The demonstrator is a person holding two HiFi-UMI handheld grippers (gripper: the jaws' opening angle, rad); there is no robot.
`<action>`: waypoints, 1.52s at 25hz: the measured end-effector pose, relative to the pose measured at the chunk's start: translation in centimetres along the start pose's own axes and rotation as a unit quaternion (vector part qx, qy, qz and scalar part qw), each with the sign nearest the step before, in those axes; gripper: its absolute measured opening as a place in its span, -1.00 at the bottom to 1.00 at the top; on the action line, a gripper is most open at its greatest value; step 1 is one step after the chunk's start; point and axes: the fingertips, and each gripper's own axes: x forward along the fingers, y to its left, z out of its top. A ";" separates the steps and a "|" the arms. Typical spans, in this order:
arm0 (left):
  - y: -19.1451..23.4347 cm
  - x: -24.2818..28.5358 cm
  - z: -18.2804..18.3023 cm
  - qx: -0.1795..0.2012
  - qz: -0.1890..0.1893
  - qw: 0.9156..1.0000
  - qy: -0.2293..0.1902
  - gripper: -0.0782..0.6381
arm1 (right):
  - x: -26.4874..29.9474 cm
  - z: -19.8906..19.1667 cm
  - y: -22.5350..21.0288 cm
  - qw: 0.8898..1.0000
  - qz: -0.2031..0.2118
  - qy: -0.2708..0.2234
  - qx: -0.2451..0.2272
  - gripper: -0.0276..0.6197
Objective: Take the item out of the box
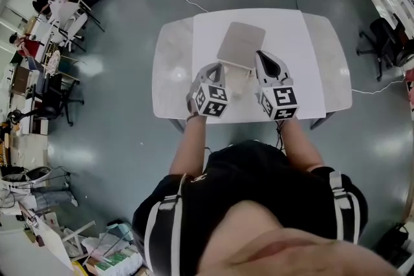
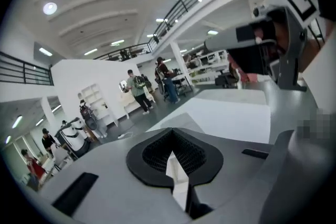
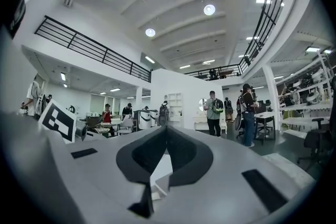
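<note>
Beige box [image 1: 240, 43] on table [image 1: 310, 61], marker-cubed left hand-held gripper [image 1: 218, 68], right hand-held gripper [image 1: 262, 56]

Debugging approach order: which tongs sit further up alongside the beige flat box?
The right tongs: they lie along the right edge of the beige flat box. The left tongs stop at its near edge.

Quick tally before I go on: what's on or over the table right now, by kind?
box: 1
grippers: 2, the left gripper and the right gripper, one at each side of the box's near end
total: 3, all over the white table
</note>
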 end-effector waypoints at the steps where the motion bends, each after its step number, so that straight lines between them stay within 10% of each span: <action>1: -0.3 0.5 -0.7 0.009 -0.002 1.000 0.012 -0.75 | -0.1 -0.2 -0.1 1.000 -0.001 0.002 0.000 -0.88; 14: -3.7 7.9 -9.5 0.031 -0.085 0.985 0.146 -0.41 | -1.5 -2.0 -3.4 0.999 -0.039 0.023 0.006 -0.88; 38: -4.1 17.9 -20.5 0.089 -0.089 0.948 0.292 -0.29 | -2.2 -5.2 -7.9 0.993 -0.087 0.076 -0.002 -0.88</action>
